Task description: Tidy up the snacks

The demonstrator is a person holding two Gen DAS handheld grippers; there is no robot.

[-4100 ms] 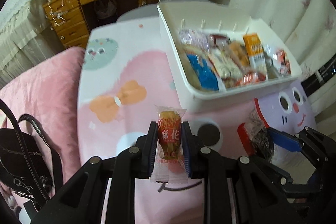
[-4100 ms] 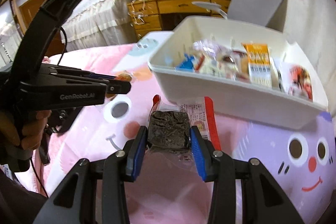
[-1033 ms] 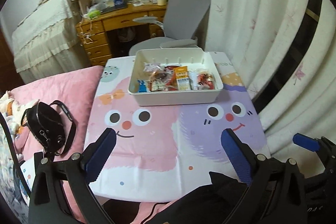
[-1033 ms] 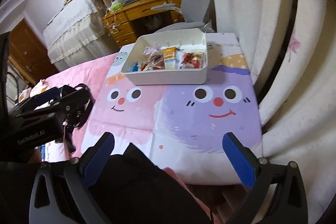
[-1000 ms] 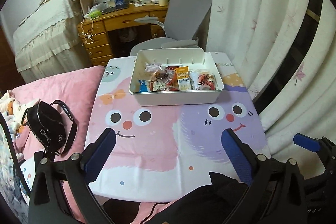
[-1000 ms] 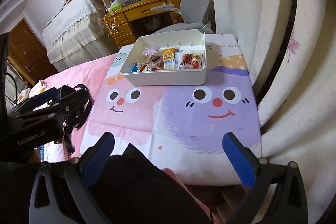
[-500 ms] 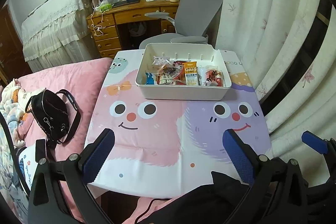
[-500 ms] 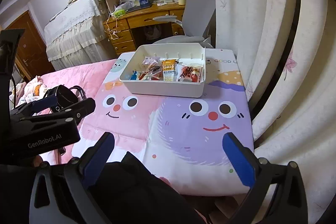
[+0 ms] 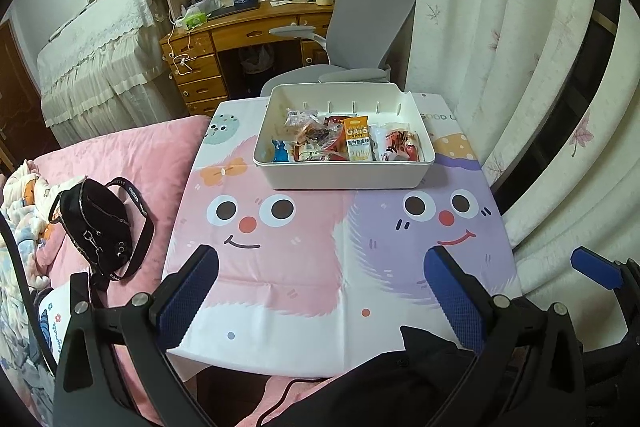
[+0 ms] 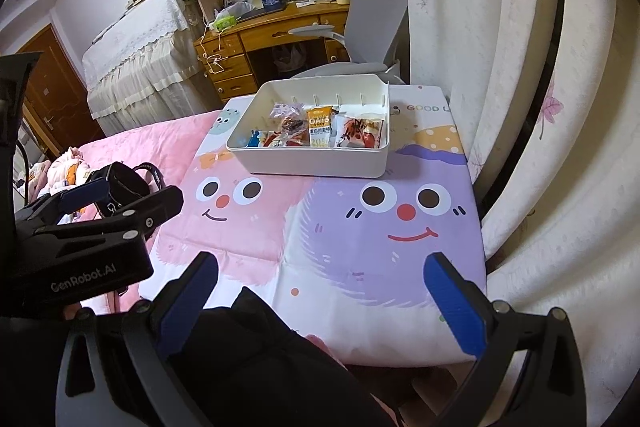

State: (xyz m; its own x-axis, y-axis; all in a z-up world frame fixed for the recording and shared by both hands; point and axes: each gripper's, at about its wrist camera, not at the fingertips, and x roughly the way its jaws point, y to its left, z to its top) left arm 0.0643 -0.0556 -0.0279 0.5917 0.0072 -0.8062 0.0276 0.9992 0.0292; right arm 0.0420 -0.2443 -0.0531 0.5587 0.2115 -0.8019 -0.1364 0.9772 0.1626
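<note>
A white bin (image 9: pixel 344 174) stands at the far side of the table and holds several snack packets, among them an orange oats packet (image 9: pixel 357 141). It also shows in the right wrist view (image 10: pixel 316 163), with the oats packet (image 10: pixel 320 129) inside. My left gripper (image 9: pixel 320 291) is wide open and empty, held well back above the table's near edge. My right gripper (image 10: pixel 320 295) is wide open and empty, also near that edge. The left gripper's body (image 10: pixel 92 239) shows at the left of the right wrist view.
A cartoon-face tablecloth (image 9: pixel 340 239) covers the table. A pink bed with a black bag (image 9: pixel 100 227) lies to the left. A grey office chair (image 9: pixel 368 27) and a wooden desk (image 9: pixel 248 39) stand behind the bin. Curtains (image 9: pixel 520 67) hang on the right.
About four seconds ago each gripper was shut on a snack packet near the bin. Now both are open and empty, pulled far back. Over the last second the view has shifted slightly.
</note>
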